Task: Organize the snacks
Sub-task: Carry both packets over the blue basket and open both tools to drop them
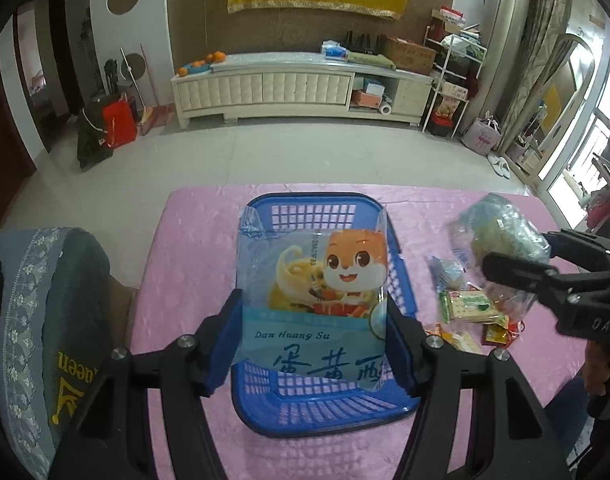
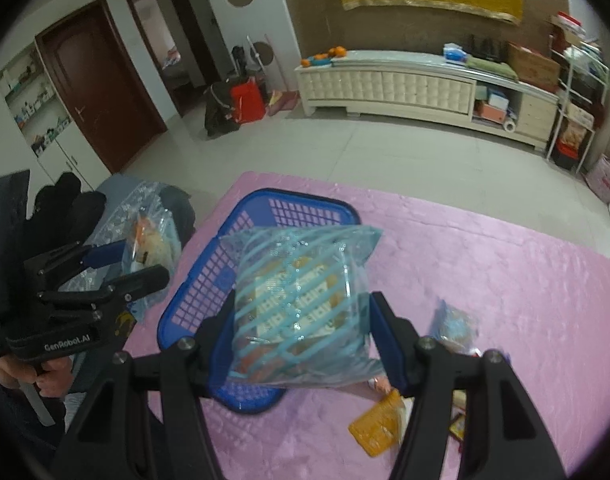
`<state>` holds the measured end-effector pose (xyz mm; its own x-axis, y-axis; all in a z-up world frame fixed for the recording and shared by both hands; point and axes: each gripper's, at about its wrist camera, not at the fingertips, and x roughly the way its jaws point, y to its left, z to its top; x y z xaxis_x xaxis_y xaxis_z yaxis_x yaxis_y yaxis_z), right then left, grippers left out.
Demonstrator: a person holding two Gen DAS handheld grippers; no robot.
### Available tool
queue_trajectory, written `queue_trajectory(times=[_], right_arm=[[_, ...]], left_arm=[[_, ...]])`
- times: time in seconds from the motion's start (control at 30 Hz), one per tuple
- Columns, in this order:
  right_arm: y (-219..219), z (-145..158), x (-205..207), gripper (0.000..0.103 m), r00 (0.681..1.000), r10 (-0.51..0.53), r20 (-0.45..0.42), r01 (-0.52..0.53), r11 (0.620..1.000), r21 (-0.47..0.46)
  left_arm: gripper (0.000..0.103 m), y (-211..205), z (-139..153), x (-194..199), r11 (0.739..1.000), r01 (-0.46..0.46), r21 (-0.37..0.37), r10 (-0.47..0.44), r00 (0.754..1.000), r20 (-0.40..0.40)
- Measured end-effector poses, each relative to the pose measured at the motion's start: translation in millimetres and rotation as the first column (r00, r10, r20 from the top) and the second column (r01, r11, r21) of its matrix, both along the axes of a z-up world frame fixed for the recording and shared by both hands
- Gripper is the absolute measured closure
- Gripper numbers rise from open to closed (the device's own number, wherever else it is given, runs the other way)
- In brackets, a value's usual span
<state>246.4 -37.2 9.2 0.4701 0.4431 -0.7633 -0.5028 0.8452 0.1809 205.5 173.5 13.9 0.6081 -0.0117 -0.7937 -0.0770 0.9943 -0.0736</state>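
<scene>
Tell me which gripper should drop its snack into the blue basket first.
Left. The left gripper holds the Dan Huang Su packet directly over the blue basket. The right gripper, clamping the striped packet, looks off toward the basket's right edge, nearer the loose snacks.

Blue squirrel-print snack pkt [image 1: 317, 304] pinched upright btwn left fingers [image 1: 225, 344], over blue basket [image 1: 325, 408]. Striped clear snack bag [image 2: 301, 312] tilted btwn right fingers [image 2: 389, 340]. Loose pkts [image 1: 469, 308] right of left fingers.

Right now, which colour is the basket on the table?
Blue. The basket with slotted walls shows best in the left wrist view, on the pink tablecloth.
</scene>
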Motion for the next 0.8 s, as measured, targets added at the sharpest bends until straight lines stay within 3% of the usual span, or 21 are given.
queue_trajectory(times=[0.47, 0.6, 0.8], right_arm=[[47.3, -37.4, 60.8, 0.037, 0.997, -0.004, -0.08, -0.002, 0.997, -0.076], [55.6, -40.1, 69.1, 0.037, 0.998, 0.004, -0.066, -0.013, 0.991, -0.13], [59.6, -38.3, 77.9, 0.036, 0.997, -0.003, -0.071, -0.006, 0.993, -0.118]], left_arm=[[0.041, 28.0, -47.7, 77.3, 0.998, 0.015, -0.06, -0.021, 0.996, -0.092], [0.04, 33.2, -60.2, 89.6, 0.997, 0.008, -0.08, -0.017, 0.993, -0.115], [0.038, 28.4, -61.4, 97.6, 0.997, 0.036, -0.07, -0.044, 0.992, -0.122]])
